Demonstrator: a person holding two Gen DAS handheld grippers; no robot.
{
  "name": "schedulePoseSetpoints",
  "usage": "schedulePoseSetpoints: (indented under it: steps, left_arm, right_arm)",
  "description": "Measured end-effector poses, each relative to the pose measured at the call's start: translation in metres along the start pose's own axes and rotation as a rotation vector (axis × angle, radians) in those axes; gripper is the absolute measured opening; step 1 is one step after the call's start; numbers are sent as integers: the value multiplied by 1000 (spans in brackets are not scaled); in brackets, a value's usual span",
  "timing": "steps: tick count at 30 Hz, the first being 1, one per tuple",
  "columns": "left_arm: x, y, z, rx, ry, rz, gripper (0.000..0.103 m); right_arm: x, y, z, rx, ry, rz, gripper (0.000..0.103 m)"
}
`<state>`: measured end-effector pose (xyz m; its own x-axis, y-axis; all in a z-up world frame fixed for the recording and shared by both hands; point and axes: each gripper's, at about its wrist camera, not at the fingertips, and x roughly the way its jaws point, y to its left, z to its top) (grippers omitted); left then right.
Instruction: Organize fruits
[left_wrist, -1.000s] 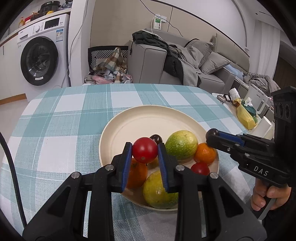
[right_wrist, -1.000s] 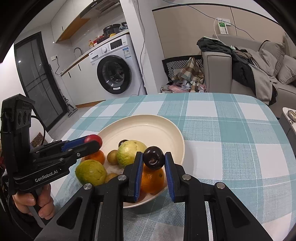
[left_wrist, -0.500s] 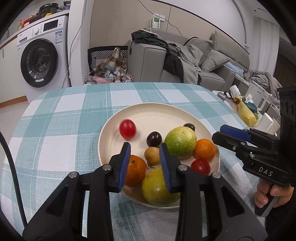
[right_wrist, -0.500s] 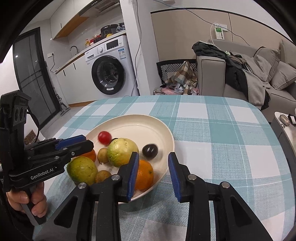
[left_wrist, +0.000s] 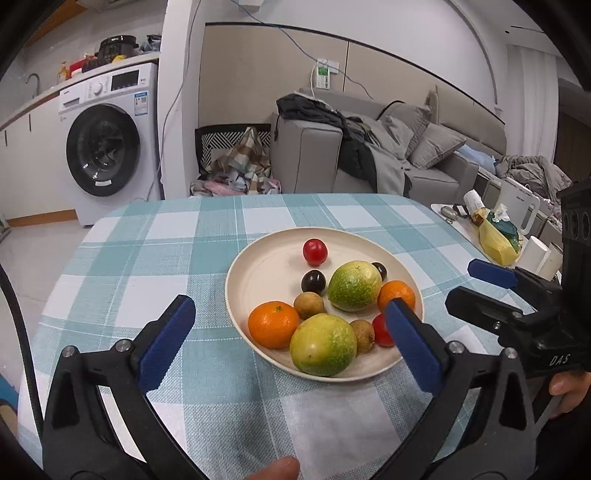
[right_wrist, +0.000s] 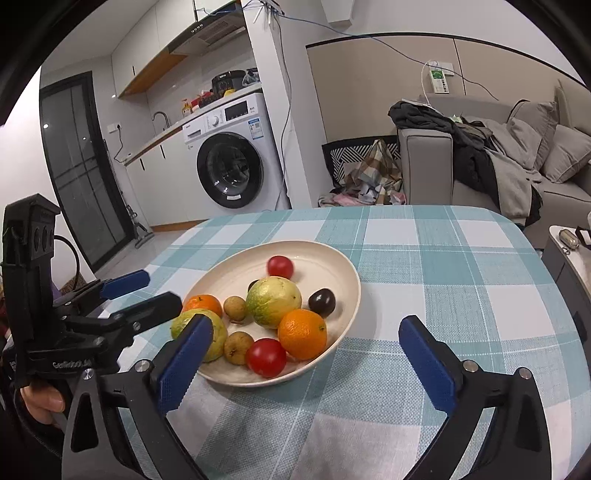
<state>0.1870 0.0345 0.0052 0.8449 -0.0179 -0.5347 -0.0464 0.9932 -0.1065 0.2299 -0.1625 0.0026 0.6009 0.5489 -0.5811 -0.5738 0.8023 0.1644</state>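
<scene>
A cream plate (left_wrist: 266, 258) (right_wrist: 332, 258) on the checked tablecloth holds several fruits. In the left wrist view: a red tomato (left_wrist: 315, 252), a dark plum (left_wrist: 313, 282), two green guavas (left_wrist: 354, 285), two oranges (left_wrist: 273, 324) and small brown longans (left_wrist: 308, 305). The right wrist view shows the tomato (right_wrist: 280, 267), a plum (right_wrist: 322, 302) and an orange (right_wrist: 302, 334). My left gripper (left_wrist: 288, 336) is open and empty, at the near edge of the plate. My right gripper (right_wrist: 304, 360) is open and empty, at the plate's near right edge.
The teal checked table (left_wrist: 155, 266) extends left of and beyond the plate. A side tray with a yellow bag (left_wrist: 495, 236) and white cups stands at the right. A washing machine (left_wrist: 110, 147) and a grey sofa (left_wrist: 369, 155) lie beyond the table.
Both grippers let go of their fruit, the left a red tomato and the right a dark plum, which now lie in the plate. Both have opened wide and pulled back.
</scene>
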Motion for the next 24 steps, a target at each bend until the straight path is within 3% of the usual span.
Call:
schedulePoseSetpoints:
  steps: [15,24]
  left_arm:
    - [-53,1,-25,-23,-40,12,102]
    - [-55,12,-31,-76,-72,18,102]
  right_arm:
    - [-32,18,-22,-56,-62,36,103]
    - [-37,22,-24,-81,-82,40,103]
